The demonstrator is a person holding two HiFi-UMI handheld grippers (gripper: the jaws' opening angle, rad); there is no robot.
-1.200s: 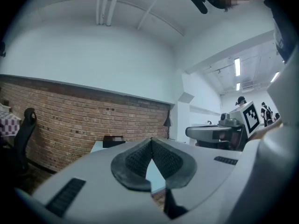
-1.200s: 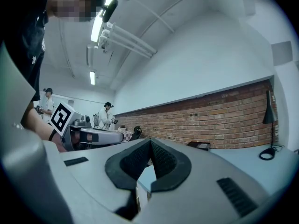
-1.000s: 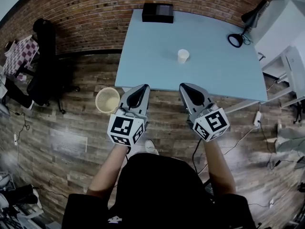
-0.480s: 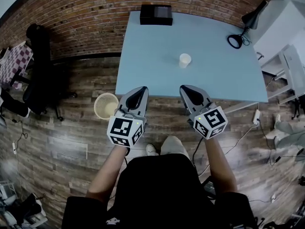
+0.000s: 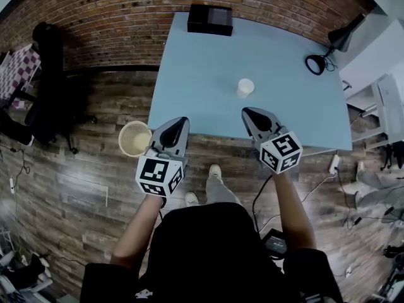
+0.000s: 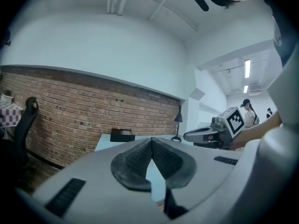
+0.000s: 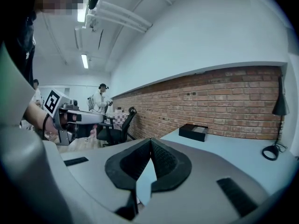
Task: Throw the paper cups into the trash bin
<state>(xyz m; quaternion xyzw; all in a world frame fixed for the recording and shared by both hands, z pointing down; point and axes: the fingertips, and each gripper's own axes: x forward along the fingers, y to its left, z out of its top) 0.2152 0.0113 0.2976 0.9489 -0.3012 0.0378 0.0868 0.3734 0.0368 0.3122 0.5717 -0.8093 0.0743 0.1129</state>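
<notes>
Advanced toward paper cup (image 5: 245,88) ahead; jaws of left gripper (image 5: 178,122), right gripper (image 5: 249,112) pressed together, empty; spread right jaws first.

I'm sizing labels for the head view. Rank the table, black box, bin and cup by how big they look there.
1. table
2-3. black box and bin: about alike, so unranked; the bin stands lower, on the floor.
4. cup
</notes>
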